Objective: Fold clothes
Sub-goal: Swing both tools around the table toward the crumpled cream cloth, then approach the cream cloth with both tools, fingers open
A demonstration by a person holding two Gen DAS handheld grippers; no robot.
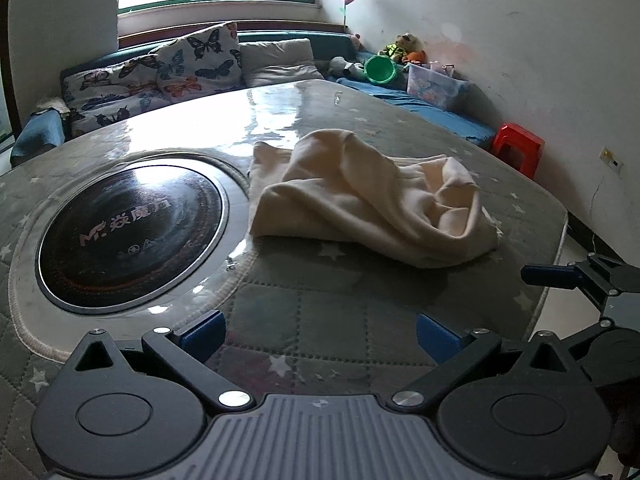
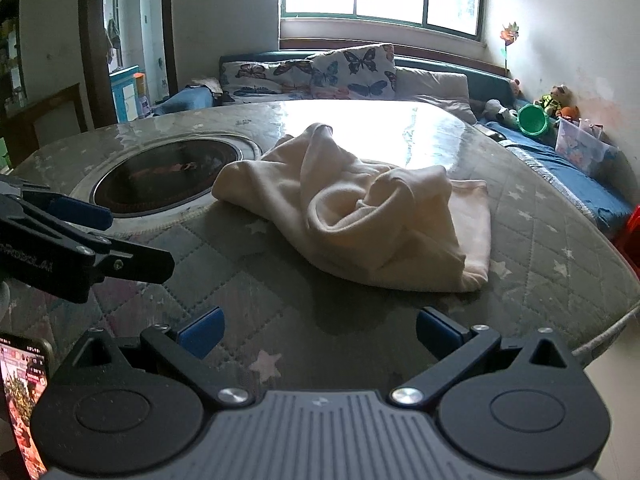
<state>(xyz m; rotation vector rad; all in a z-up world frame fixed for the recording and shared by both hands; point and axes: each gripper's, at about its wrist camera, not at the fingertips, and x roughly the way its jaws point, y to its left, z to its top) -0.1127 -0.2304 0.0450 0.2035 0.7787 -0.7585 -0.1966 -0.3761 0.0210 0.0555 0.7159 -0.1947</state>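
Note:
A cream garment (image 1: 360, 196) lies crumpled in a heap on the quilted star-patterned table (image 1: 312, 312), to the right of the round cooktop. It also shows in the right wrist view (image 2: 360, 216). My left gripper (image 1: 320, 338) is open and empty, hovering over the table's near side, short of the garment. My right gripper (image 2: 318, 336) is open and empty, also short of the garment. The right gripper shows at the right edge of the left wrist view (image 1: 576, 280); the left gripper shows at the left edge of the right wrist view (image 2: 80, 232).
A black round induction cooktop (image 1: 132, 228) is set into the table left of the garment. A sofa with butterfly cushions (image 1: 180, 64) and toys (image 1: 400, 56) runs behind the table. A red stool (image 1: 518, 148) stands by the right wall. A phone (image 2: 24, 396) shows at lower left.

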